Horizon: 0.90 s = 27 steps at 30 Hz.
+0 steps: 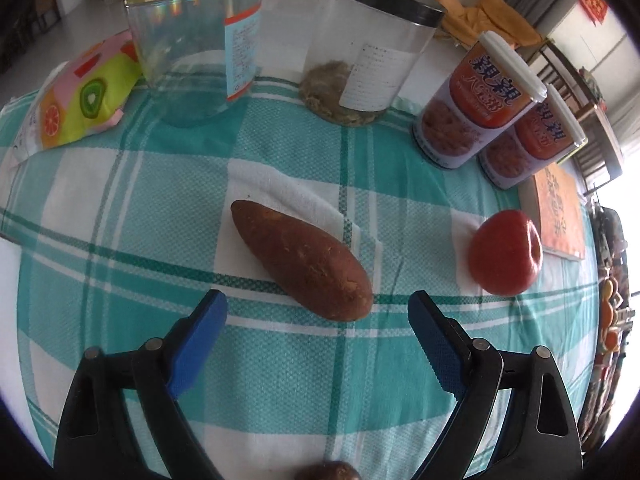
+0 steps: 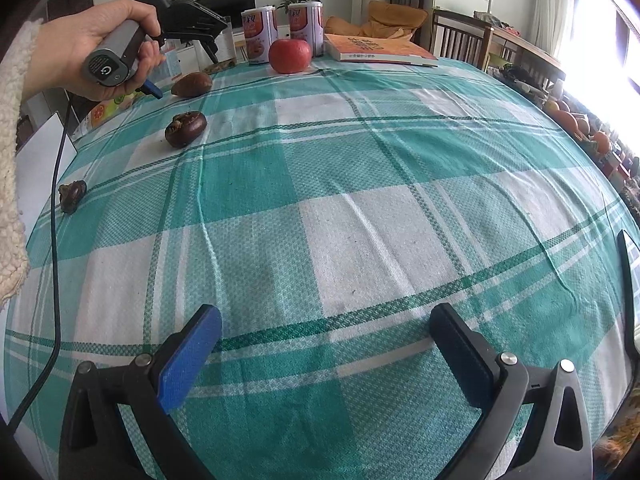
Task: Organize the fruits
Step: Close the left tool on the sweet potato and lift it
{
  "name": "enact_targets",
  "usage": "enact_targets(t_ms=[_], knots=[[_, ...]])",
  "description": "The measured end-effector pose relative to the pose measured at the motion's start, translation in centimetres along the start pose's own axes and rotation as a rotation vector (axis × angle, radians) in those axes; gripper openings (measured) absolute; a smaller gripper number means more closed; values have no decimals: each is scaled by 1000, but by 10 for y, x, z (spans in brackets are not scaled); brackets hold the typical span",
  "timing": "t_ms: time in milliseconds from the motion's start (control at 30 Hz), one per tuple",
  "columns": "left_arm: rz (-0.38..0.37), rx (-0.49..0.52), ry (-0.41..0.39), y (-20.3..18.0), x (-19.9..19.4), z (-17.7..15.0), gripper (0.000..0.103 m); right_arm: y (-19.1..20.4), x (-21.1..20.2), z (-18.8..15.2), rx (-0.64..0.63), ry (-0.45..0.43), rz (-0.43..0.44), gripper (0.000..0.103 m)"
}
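we had the left gripper [image 1: 316, 312] released, jaws wide, hovering just short of the yam [image 1: 300, 260] on the cloth [image 1: 280, 380], nothing pinched. right gripper [image 2: 326, 332] was also released over bare cloth. the apple [image 1: 506, 252] sat near the cans [image 1: 476, 108]. risk: the yam lay diagonal to our jaws, so a clamp could skid it or roll it toward the apple.
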<state>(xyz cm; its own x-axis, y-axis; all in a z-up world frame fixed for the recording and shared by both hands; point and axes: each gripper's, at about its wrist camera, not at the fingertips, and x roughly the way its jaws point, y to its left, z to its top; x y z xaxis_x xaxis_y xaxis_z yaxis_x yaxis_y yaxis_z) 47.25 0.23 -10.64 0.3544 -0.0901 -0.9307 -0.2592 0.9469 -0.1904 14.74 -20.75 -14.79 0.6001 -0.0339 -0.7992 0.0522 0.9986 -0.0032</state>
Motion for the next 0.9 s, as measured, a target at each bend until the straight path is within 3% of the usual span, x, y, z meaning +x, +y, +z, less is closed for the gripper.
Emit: enact_targets(t_ms=[67, 100, 200, 433, 533, 767, 900], knots=[[25, 6, -15, 3, 4, 3, 86, 1, 0, 0, -3, 1, 0, 103], [19, 2, -19, 7, 5, 4, 75, 0, 0, 0, -3, 1, 0, 103], [-81, -35, 11, 18, 8, 5, 58, 0, 0, 0, -3, 1, 0, 103], [-60, 76, 19, 13, 5, -4, 57, 1, 0, 0, -3, 1, 0, 103], [-16, 99, 35, 6, 12, 4, 64, 1, 1, 1, -3, 1, 0, 103], [25, 156, -66, -1, 10, -16, 48, 1, 1, 1, -4, 1, 1, 103], [-29, 187, -70, 9, -19, -46, 46, 1, 1, 1, -5, 1, 1, 103]])
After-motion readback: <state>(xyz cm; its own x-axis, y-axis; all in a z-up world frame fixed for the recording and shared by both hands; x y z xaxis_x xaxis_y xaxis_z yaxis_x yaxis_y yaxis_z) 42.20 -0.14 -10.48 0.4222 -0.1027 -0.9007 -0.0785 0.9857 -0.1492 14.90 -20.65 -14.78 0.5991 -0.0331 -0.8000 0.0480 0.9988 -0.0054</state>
